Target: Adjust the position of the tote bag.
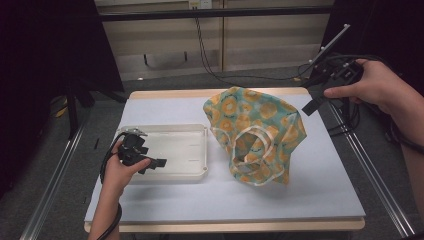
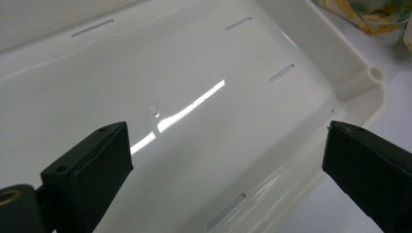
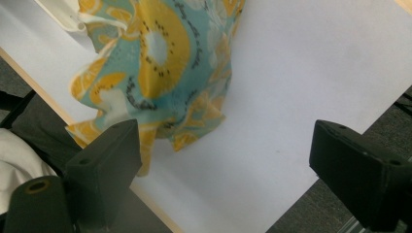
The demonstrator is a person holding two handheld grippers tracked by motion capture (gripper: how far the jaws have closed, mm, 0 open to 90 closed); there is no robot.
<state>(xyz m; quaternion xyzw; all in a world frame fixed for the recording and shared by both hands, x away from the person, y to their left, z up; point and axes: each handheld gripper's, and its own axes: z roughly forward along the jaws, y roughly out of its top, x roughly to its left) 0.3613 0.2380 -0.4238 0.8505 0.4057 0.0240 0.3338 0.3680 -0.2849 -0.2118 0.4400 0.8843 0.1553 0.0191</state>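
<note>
High view: grey-white table (image 1: pixel 310 190), white plastic tray (image 1: pixel 192 150) lying left of centre, crumpled teal cloth bag with orange fruit print (image 1: pixel 255 132) standing in a heap just right of the tray, pale handles looped at its front. Left gripper (image 1: pixel 150 162) held low over the tray's near-left corner in the left hand (image 1: pixel 117 172), jaws pointing across the tray, holding nothing. Right gripper (image 1: pixel 314 104) raised off the table's far-right corner in the right hand (image 1: pixel 377 87), lifted clear of the bag, cable trailing behind. Left gripper view: jaws spread wide with nothing between them, glossy tray floor (image 2: pixel 204 97) beneath with narrow slots and a streak of glare; a scrap of the printed bag (image 2: pixel 369 14) past the tray's corner at upper right. Right gripper view: jaws spread wide and empty, looking down on the table top (image 3: pixel 301 73); bag (image 3: pixel 160 63) bunched at upper left, apart from both jaws though one jaw overlaps its lower edge in the frame; tray corner (image 3: pixel 63 12) at top left.
</note>
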